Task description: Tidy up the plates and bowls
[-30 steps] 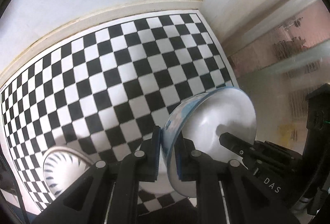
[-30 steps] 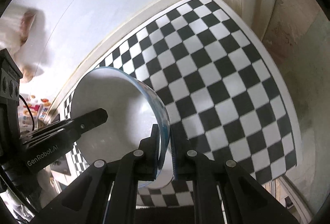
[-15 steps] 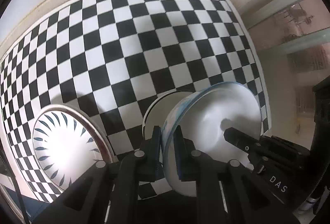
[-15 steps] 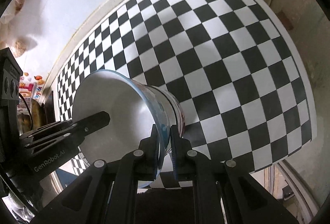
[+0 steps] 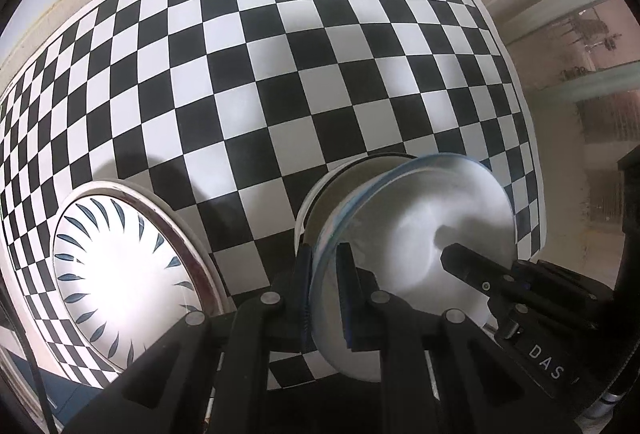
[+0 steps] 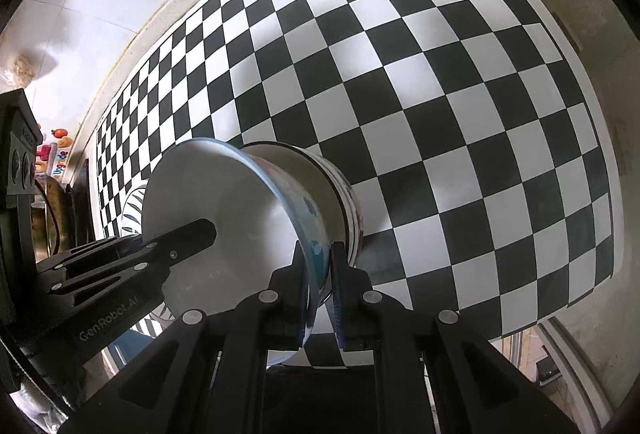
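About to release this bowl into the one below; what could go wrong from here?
1. The blue-rimmed bowl sits tilted in the lower bowl; dropping it now could chip a rim.
2. Left gripper and right gripper pinch opposite rims; uneven release may tip it.
3. The patterned plate lies close by.

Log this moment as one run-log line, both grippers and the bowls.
left gripper: shut on blue-rimmed bowl | right gripper: shut on opposite rim | blue-rimmed bowl: partly inside lower bowl | patterned plate: on checkered mat
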`<control>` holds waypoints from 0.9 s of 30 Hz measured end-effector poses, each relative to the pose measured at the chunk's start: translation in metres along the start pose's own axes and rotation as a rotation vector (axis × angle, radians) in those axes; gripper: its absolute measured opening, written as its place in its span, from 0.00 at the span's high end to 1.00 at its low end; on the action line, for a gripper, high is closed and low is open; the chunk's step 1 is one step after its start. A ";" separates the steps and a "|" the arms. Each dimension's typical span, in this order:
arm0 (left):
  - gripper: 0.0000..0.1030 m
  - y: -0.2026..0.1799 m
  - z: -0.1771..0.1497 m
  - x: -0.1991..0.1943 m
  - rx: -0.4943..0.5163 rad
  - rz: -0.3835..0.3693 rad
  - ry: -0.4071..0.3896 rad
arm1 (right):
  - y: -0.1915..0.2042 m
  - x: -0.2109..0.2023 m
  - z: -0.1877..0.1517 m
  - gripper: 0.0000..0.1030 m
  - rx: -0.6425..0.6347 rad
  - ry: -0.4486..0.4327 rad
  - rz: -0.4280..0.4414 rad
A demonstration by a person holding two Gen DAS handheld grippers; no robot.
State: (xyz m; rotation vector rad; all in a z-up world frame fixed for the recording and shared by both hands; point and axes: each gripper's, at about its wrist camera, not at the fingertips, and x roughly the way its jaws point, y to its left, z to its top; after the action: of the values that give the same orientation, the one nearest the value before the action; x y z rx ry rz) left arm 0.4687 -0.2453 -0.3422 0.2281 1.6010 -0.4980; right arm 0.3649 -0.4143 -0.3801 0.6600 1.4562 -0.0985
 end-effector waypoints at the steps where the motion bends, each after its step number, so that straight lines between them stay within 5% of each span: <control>1: 0.90 0.000 0.000 0.000 0.001 0.002 0.001 | 0.000 0.001 0.000 0.89 0.000 0.000 0.000; 27: 0.90 -0.005 0.000 -0.001 0.013 0.051 0.037 | 0.008 0.003 0.011 0.86 -0.019 0.057 -0.057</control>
State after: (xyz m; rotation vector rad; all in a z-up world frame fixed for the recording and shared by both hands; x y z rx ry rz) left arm 0.4667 -0.2499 -0.3407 0.2891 1.6246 -0.4671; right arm 0.3791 -0.4119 -0.3799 0.6099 1.5291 -0.1112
